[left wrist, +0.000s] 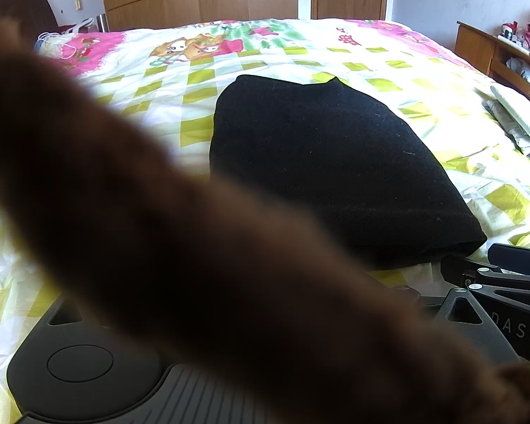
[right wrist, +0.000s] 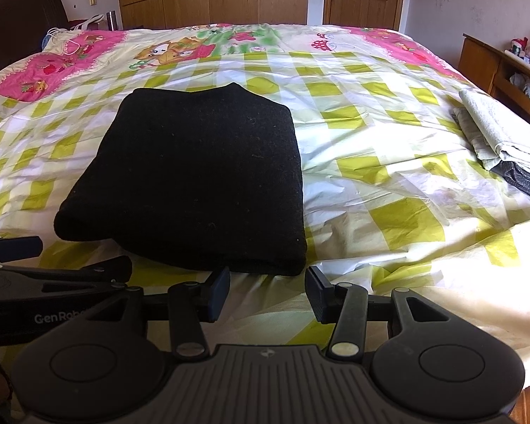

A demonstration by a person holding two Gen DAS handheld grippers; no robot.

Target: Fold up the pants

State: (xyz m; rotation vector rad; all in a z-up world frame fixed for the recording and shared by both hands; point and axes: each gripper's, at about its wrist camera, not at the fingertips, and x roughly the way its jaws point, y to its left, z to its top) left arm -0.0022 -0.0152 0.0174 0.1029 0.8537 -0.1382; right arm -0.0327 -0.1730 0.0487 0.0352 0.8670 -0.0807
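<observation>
— On the bed (right wrist: 371,183), right in front of both cameras, the black pants (right wrist: 194,176) lie as a compact folded stack on the checked cover. The right gripper (right wrist: 268,291) sits just short of the near edge, jaws apart, holding nothing.

— And the left gripper (right wrist: 35,261)?

— From the right wrist view I see its body and 1 finger off to the left, near the stack's near-left corner. Its own camera is mostly covered by a blurred brown shape close to the lens, so I cannot tell how its jaws stand.

— So what's the step, as you judge it?

— The folding looks nearly done; what's left is probably squaring or a last half-fold. To do that well, I'd take the near edge at 2 spots, catch every layer at once, and lift low so the bundle doesn't slide on the slick cover.

— Risks?

— Pinching only the top layer would peel the stack open. Thick, fuzzy cloth like this should grip fine. Also keep clear of the other folded clothes (right wrist: 505,141) at the right side.
</observation>
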